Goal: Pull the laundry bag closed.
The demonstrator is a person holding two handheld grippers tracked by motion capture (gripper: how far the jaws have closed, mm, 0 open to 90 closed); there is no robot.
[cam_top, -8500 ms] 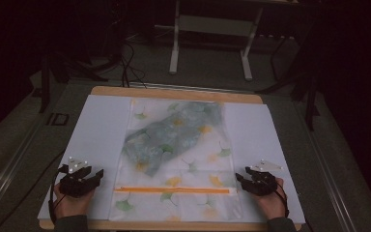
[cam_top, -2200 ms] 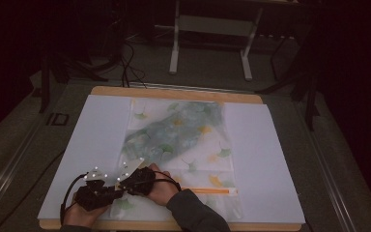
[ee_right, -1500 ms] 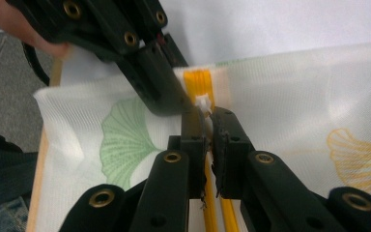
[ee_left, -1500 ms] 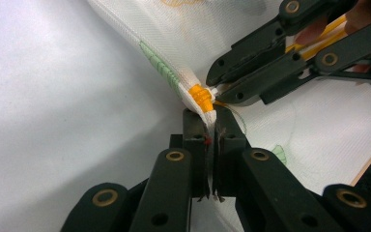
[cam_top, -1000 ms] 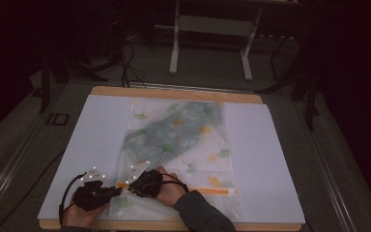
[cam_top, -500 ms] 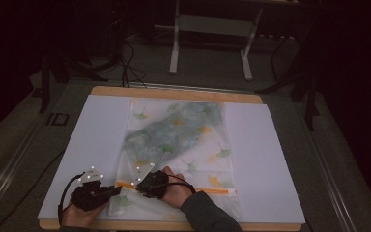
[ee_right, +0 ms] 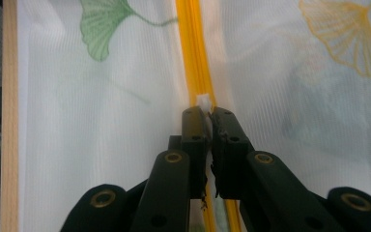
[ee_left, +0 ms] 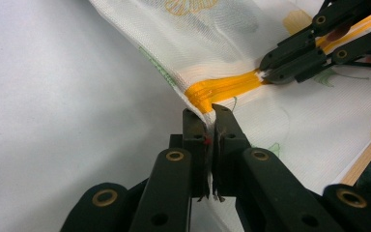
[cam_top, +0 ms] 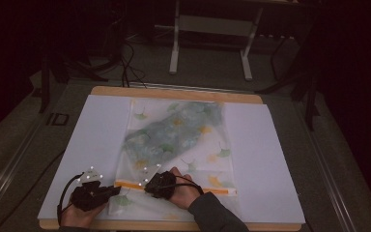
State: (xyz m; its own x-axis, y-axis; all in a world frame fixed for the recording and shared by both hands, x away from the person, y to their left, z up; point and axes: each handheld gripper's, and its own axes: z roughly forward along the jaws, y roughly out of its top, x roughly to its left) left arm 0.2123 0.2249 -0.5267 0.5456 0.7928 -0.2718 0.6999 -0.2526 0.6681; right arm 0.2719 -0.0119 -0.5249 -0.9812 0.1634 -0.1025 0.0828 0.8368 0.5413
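Worktop [cam_top: 280, 145] covered in white, wooden rim showing at far and near edges. Mesh bag [cam_top: 178, 150] with leaf print lies mid-worktop, orange zipper [cam_top: 174, 187] running along its near end. Left claw [cam_top: 110, 191] at the zipper's left end near the near-left corner; right claw [cam_top: 147, 187] just beside it on the zipper.

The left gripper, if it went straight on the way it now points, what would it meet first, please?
The left gripper is already shut on the mesh bag at the end of the orange zipper. Going straight on, it would push into that zipper and fabric; the right gripper lies off to one side, probably clear.
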